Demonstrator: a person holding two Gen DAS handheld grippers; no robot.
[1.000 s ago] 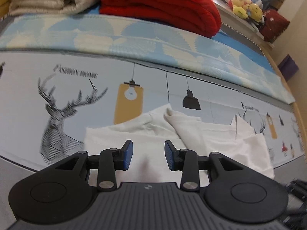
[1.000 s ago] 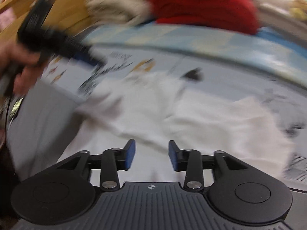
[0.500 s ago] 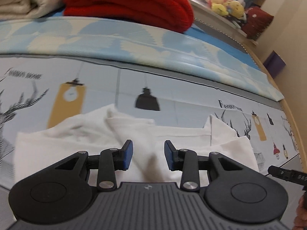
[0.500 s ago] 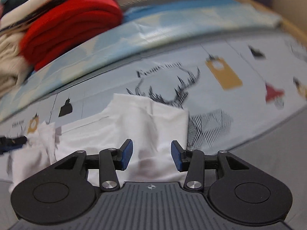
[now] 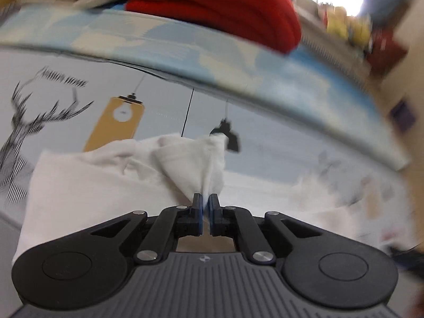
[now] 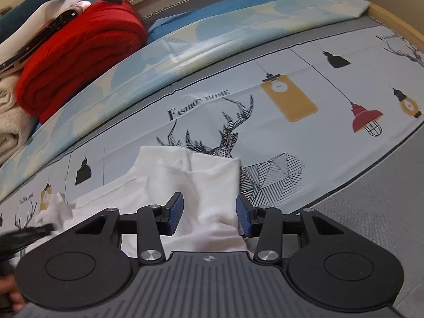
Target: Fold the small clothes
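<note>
A small white garment (image 5: 87,182) lies crumpled on a printed mat with deer and lamp drawings. My left gripper (image 5: 206,201) is shut on a pinched fold of its white cloth, which rises in a cone from the blue pads. In the right wrist view the same white garment (image 6: 185,180) spreads toward me, and my right gripper (image 6: 209,212) stands open over its near right end, with cloth lying between the blue pads (image 6: 176,209) but not pressed. The left gripper (image 6: 26,235) shows blurred at the left edge of that view.
The printed mat (image 6: 291,137) covers a bed. Behind it lie a blue and cream leaf-pattern sheet (image 6: 185,45), a folded red blanket (image 6: 79,53) and a beige blanket (image 6: 10,129). A wooden bed rim (image 6: 392,13) runs at the right. Grey mattress (image 6: 384,190) shows at the near right.
My left gripper has shut on a fold of the white garment and shifted back to the left. My right gripper swung to the garment's right end and settled there, still open.
</note>
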